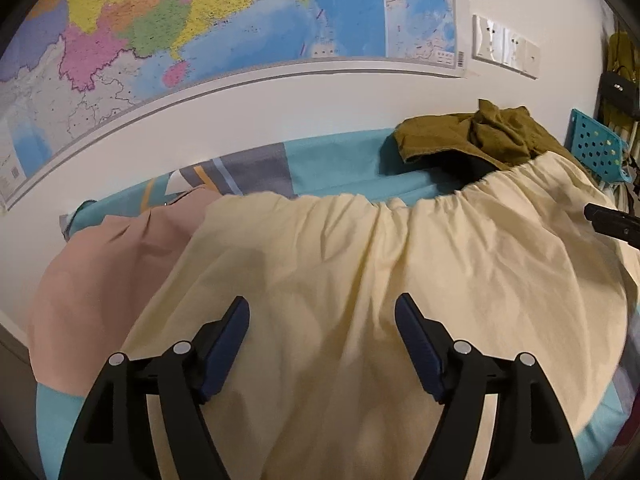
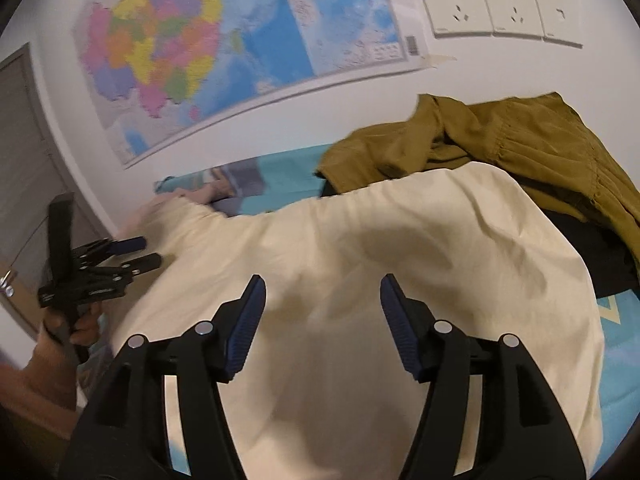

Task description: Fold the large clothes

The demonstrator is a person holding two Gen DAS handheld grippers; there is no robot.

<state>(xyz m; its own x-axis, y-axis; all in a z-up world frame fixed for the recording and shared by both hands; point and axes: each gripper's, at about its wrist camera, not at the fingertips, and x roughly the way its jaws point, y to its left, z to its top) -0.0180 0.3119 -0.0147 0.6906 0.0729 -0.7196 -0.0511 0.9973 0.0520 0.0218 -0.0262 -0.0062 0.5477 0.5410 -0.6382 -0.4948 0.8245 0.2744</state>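
Cream garment (image 1: pixel 340 280): spread flat over the bed, gathered elastic edge on its far side, toward the wall; wrinkled, covers most of the sheet.
Left gripper (image 1: pixel 322 312): above the near part of the cream garment, jaws wide apart, nothing between the pads; no grip on the cloth.
Right gripper (image 2: pixel 322 294): above the cream garment too, jaws apart, nothing held; fabric lies below the fingers, contact not evident.
Pink cloth (image 1: pixel 100 272): partly under the cream garment, sticking out at its left edge.
Olive garment (image 2: pixel 500 148): crumpled heap at the far right corner of the cream garment, its near edge overlapped by the cream cloth.
Dark item (image 2: pixel 592 256): just right of the cream garment, under the olive heap; possibly another garment, too shadowed to tell.
Bed sheet (image 1: pixel 332 160): teal with a grey patch, visible beyond the cream garment.
Map (image 1: pixel 200 20): on the wall behind the cream garment.
Sockets (image 2: pixel 500 8): on the wall, right of the map.
Blue basket (image 1: pixel 596 148): past the right end of the cream garment.
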